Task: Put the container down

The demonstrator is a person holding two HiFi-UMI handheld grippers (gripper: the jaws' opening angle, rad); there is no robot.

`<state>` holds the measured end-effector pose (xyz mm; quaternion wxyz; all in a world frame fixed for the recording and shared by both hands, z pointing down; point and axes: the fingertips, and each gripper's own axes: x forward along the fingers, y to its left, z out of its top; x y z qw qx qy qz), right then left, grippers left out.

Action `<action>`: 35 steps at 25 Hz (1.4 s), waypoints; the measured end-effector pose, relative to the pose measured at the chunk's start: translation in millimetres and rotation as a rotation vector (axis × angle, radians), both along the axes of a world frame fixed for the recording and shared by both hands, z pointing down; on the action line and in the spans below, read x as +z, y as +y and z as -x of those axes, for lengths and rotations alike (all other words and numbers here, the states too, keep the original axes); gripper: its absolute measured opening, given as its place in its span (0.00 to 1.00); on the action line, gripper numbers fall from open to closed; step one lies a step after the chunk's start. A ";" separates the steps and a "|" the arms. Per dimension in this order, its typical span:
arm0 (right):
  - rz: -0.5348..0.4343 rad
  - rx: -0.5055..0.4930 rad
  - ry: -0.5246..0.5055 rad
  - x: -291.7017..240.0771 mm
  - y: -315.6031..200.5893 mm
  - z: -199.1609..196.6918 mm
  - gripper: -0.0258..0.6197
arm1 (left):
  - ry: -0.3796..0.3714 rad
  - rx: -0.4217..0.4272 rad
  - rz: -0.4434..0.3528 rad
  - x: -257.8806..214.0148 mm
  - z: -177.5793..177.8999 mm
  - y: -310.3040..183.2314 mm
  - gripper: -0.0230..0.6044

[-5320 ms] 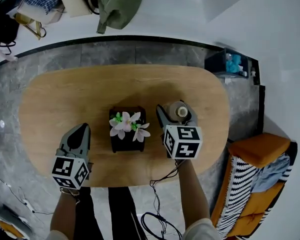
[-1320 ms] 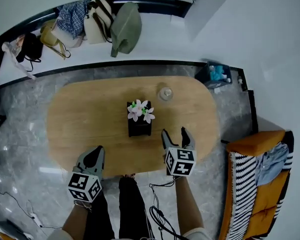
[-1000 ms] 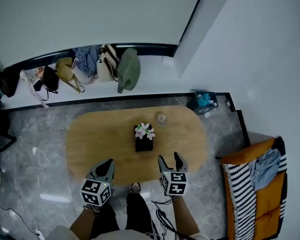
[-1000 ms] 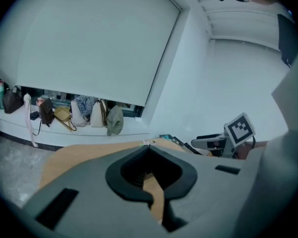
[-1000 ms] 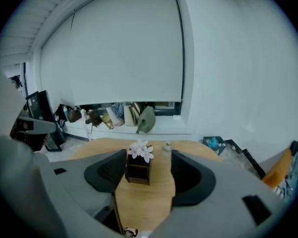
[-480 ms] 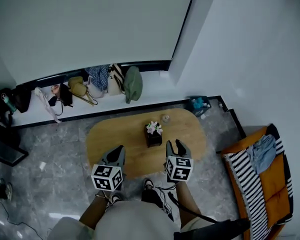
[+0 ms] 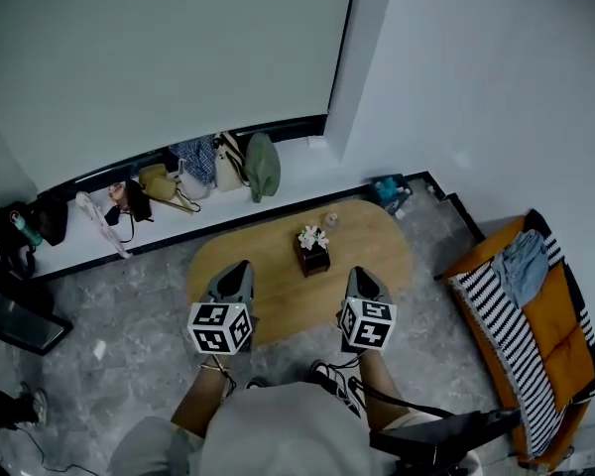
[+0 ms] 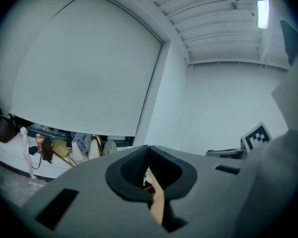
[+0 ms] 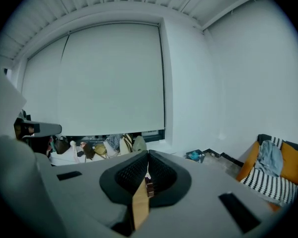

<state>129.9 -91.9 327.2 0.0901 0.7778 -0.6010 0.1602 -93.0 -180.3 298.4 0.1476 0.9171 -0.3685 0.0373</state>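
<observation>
Above the near edge of the table (image 7: 382, 256), the left gripper (image 7: 239, 267) and right gripper (image 7: 363, 275) are being held shut and empty, the right's jaws having just been closing on nothing. Well beyond them, at the table's far edge, the container (image 7: 330, 220) is being left standing. The task is being judged done.

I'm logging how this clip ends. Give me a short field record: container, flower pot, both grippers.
container: standing on the table, free of both grippers
flower pot: next to the container, mid-table
left gripper: shut, empty, away from the container
right gripper: jaws just closed, shut, nothing between them
</observation>
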 end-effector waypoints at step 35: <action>0.047 -0.044 -0.003 -1.6 42.5 -39.5 0.08 | -0.032 -0.066 0.022 -5.6 -45.9 38.4 0.05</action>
